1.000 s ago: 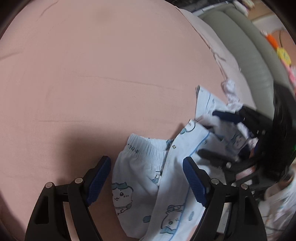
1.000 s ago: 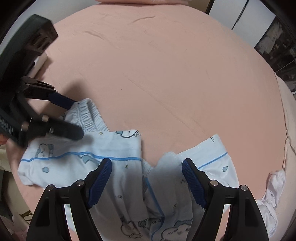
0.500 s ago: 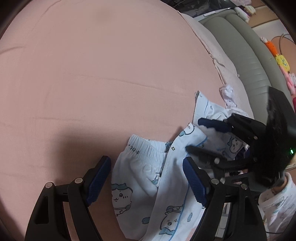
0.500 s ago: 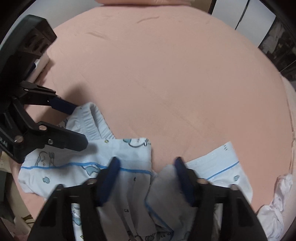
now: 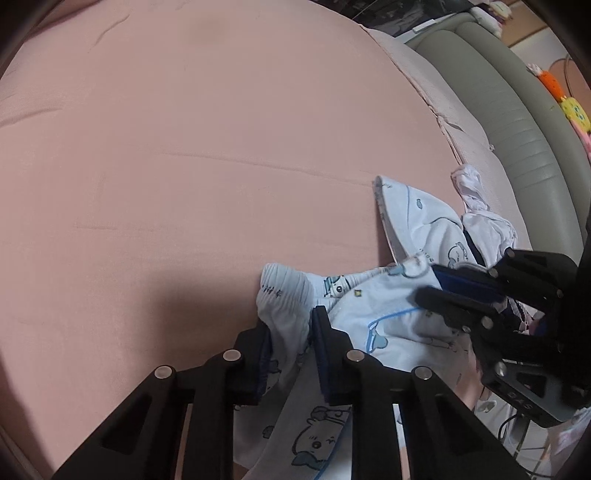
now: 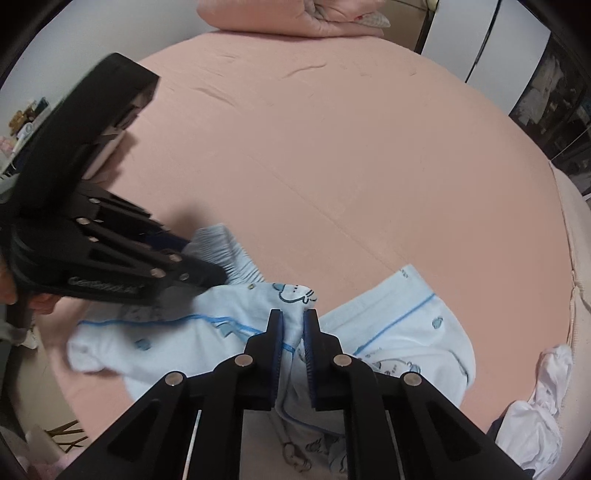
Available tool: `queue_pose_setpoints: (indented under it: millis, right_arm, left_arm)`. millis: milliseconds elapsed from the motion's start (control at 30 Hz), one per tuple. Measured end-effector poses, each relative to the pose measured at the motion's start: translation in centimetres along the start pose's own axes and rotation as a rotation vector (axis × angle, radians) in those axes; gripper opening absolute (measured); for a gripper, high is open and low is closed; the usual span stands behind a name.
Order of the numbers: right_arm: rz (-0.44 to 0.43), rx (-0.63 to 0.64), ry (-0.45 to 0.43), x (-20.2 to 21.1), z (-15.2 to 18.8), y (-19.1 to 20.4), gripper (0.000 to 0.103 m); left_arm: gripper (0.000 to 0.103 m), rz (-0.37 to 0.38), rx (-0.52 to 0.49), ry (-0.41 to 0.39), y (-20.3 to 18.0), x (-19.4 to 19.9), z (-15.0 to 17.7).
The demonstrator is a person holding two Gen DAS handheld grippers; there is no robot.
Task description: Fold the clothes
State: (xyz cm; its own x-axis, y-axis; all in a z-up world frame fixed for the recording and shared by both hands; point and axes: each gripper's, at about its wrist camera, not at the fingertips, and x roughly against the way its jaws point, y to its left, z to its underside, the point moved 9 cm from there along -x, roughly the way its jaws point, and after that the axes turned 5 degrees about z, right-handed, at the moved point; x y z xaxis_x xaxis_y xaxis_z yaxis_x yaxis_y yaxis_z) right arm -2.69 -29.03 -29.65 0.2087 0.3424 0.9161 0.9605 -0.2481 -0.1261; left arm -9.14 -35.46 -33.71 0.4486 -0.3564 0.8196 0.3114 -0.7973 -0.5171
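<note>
While both my grippers are pinching the pale blue pajamas (image 6: 399, 332) at the near edge of the pink bed (image 6: 332, 147), left gripper (image 5: 291, 332) closing on the waistband, right gripper (image 6: 293, 328) clamped mid-cloth, I'd lift and spread next.

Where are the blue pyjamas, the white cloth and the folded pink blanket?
blue pyjamas (image 6: 406, 325): right wrist view, flat panel with blue piping.
white cloth (image 6: 535, 417): right wrist view, crumpled middle.
folded pink blanket (image 6: 280, 16): right wrist view, front fold.
</note>
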Motion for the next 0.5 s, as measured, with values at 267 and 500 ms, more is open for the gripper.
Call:
queue_pose_setpoints:
  millis: [267, 500]
  right_arm:
    - [-0.113, -0.013, -0.039, 4.4, 4.0, 3.4, 0.007]
    - [-0.119, 0.014, -0.013, 5.6, 5.6, 1.7, 0.007]
  left_arm:
    - [0.014, -0.028, 0.003, -0.004, 0.3, -0.1, -0.5]
    - [0.012, -0.051, -0.018, -0.005, -0.3, 0.1, -1.4]
